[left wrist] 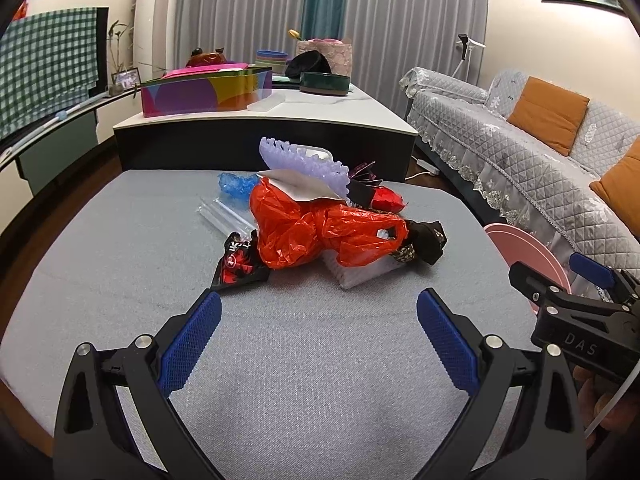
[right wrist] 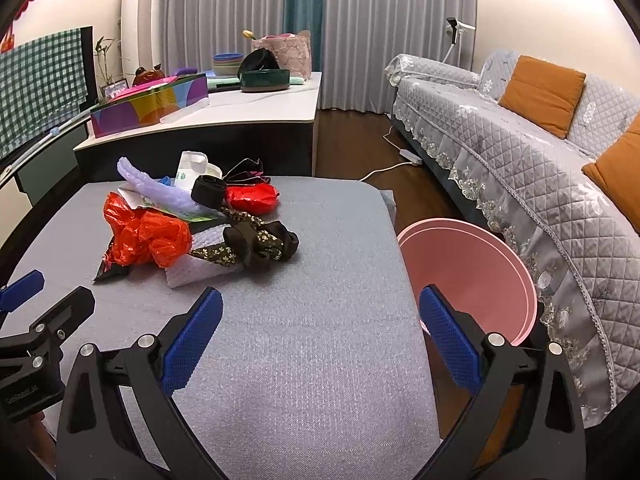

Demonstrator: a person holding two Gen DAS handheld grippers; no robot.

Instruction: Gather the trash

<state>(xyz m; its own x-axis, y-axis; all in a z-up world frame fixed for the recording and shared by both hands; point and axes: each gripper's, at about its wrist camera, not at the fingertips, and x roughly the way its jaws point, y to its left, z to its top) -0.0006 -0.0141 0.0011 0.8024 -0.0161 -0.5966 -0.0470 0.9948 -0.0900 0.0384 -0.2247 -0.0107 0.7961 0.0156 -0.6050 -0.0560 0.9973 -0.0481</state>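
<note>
A pile of trash lies on the grey table (left wrist: 120, 248): an orange-red plastic bag (left wrist: 316, 228), a red-black wrapper (left wrist: 238, 264), white foam (left wrist: 360, 272), purple foam netting (left wrist: 308, 164), a blue bag (left wrist: 234, 186), clear plastic (left wrist: 226, 216) and a dark floral ribbon (right wrist: 256, 244). My left gripper (left wrist: 318, 340) is open and empty, short of the pile. My right gripper (right wrist: 320, 340) is open and empty over the table's near right part. A pink bin (right wrist: 472, 272) stands on the floor right of the table.
A low white-topped table (left wrist: 320, 116) behind holds a colourful box (left wrist: 204, 92), bowls and a basket. A grey quilted sofa (right wrist: 520, 152) with orange cushions runs along the right. A power strip and cord (right wrist: 400, 160) lie on the wooden floor.
</note>
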